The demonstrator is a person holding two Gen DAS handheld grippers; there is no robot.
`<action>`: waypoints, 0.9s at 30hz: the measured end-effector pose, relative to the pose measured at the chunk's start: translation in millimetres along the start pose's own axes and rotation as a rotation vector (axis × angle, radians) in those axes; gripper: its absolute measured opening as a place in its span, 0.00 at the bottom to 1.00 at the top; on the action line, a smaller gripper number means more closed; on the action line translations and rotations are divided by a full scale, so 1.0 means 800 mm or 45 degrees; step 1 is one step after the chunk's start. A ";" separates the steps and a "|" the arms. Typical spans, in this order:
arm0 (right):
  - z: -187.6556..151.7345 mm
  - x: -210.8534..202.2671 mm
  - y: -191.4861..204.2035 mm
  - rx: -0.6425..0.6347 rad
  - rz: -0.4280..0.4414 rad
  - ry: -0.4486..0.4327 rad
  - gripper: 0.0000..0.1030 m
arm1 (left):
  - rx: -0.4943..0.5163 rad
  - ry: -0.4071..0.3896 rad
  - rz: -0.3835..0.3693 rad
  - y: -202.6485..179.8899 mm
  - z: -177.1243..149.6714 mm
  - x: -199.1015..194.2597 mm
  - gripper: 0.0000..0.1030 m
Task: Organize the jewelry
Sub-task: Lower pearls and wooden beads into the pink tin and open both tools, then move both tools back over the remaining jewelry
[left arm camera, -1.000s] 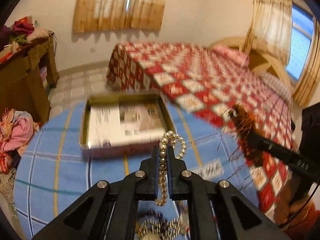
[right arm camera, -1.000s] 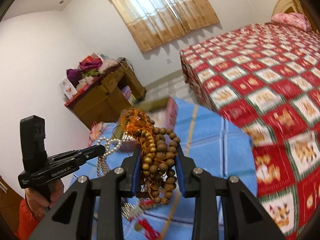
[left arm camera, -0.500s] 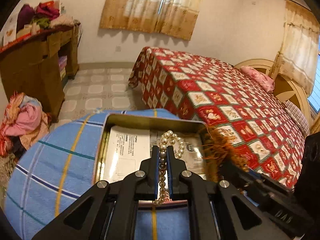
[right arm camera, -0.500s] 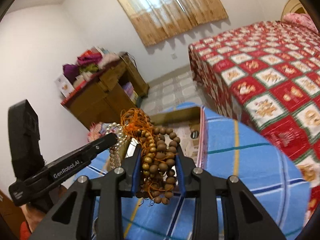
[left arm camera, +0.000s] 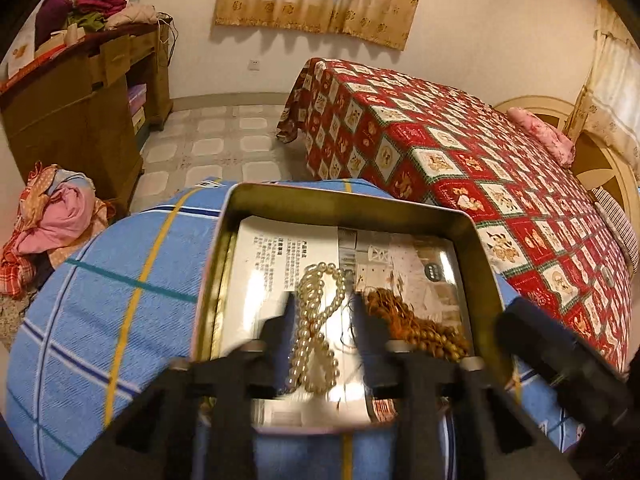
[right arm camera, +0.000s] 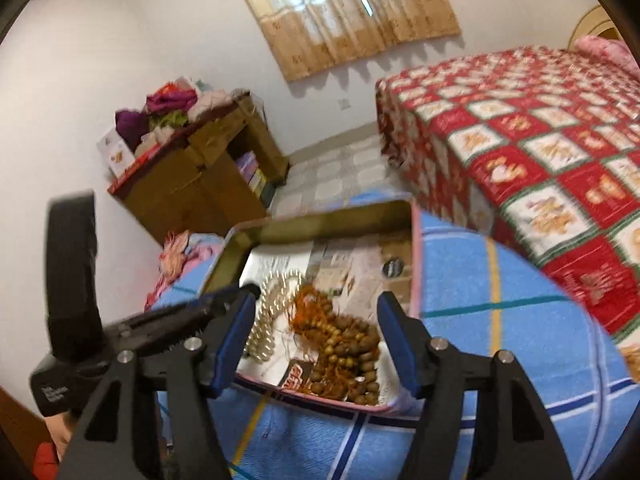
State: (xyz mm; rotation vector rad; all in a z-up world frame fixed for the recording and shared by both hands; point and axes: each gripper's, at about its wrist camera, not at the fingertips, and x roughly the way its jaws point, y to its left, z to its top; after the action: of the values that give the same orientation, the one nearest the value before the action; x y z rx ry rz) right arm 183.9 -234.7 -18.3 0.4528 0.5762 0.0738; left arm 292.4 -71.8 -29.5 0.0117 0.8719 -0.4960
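An open metal tin (left arm camera: 352,204) (right arm camera: 320,220) lined with printed paper sits on a blue checked cloth. A white pearl necklace (left arm camera: 316,328) (right arm camera: 268,320) lies inside it, looped. Next to it on the right lies a brown wooden bead strand with orange tassel (left arm camera: 420,328) (right arm camera: 344,344). My left gripper (left arm camera: 322,316) is open, its fingers on either side of the pearls. My right gripper (right arm camera: 316,336) is open above the wooden beads. The left gripper body shows in the right wrist view (right arm camera: 120,320).
The round table under the blue checked cloth (left arm camera: 120,300) stands close to a bed with a red patterned cover (left arm camera: 460,152). A wooden cabinet piled with clothes (left arm camera: 80,92) stands left, and a heap of clothes (left arm camera: 56,216) lies on the floor.
Both grippers moved over the tin and opened. The pearl necklace and the wooden bead strand dropped from the jaws and now lie inside the tin.
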 end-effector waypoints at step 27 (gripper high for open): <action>-0.095 -0.176 0.024 -0.086 -0.098 -0.049 0.65 | 0.076 -0.165 0.413 -0.065 -0.157 -0.173 0.72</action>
State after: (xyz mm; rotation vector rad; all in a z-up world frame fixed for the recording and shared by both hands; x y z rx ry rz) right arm 25.4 -214.4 5.1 0.3649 0.5508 0.0108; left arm 104.2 -34.9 0.3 0.1715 0.7111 -0.2154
